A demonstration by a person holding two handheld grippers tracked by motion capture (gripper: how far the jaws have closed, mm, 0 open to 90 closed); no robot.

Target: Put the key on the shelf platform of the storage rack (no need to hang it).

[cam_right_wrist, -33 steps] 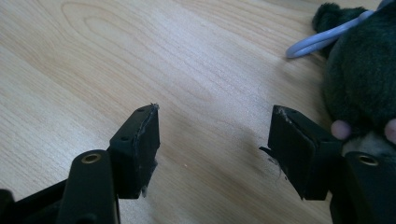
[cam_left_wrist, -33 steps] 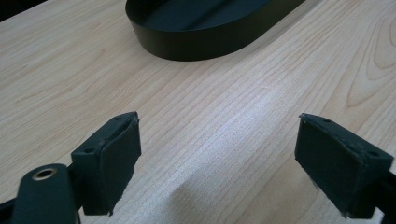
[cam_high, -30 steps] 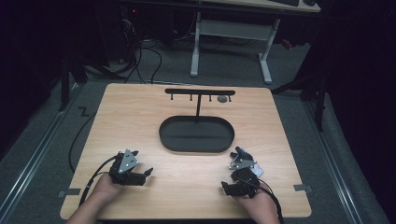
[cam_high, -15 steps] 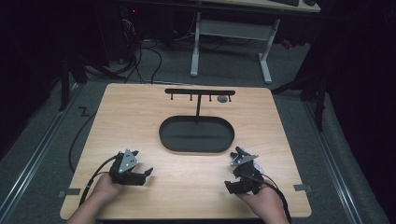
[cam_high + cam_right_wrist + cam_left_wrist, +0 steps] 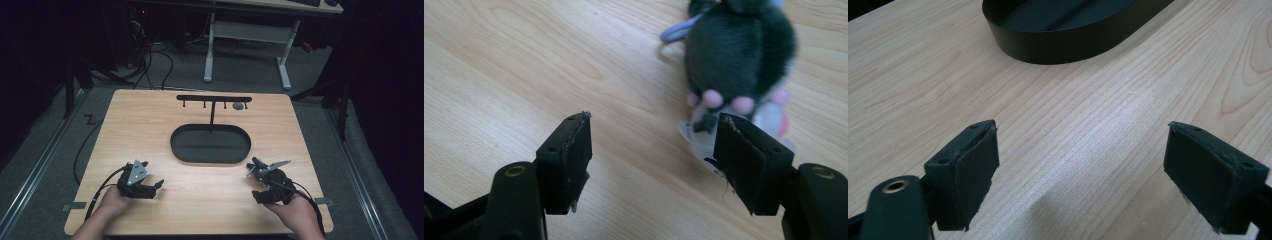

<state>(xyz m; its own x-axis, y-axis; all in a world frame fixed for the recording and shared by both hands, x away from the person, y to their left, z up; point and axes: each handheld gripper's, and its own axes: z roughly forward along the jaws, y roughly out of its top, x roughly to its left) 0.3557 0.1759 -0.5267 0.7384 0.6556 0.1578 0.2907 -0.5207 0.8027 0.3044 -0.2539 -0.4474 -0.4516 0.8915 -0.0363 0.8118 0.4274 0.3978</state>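
Wooden table (image 5: 150, 125), light grain, with a black oval tray (image 5: 210, 144) at its centre taken as the landmark. Left of the tray and nearer the person, the left gripper (image 5: 150, 186) rests low over the wood, held by the left hand (image 5: 112, 200), its cable (image 5: 82, 162) trailing off the table edge toward the floor. In the left gripper view its two black pads (image 5: 965, 167) stand wide apart with nothing but bare wood between them; the tray's dark curved wall (image 5: 1058, 42) sits ahead of the jaws, apart from them. Behind the tray, at its far side, a black T-shaped hanger stand (image 5: 213, 100) rises from the tray's rear edge, with small pegs under its crossbar and a small round grey item (image 5: 238, 105) hanging near the bar's right end; what it is cannot be made out. Right of the tray and nearer the person, the right gripper (image 5: 254, 172) is held by the right hand (image 5: 295, 212), jaws released and spread. In the right gripper view a small dark grey plush toy (image 5: 739, 50) with pink beads and a pale blue loop lies on the wood just ahead, its near end touching or just beside the right-side pad (image 5: 744, 160); not gripped.
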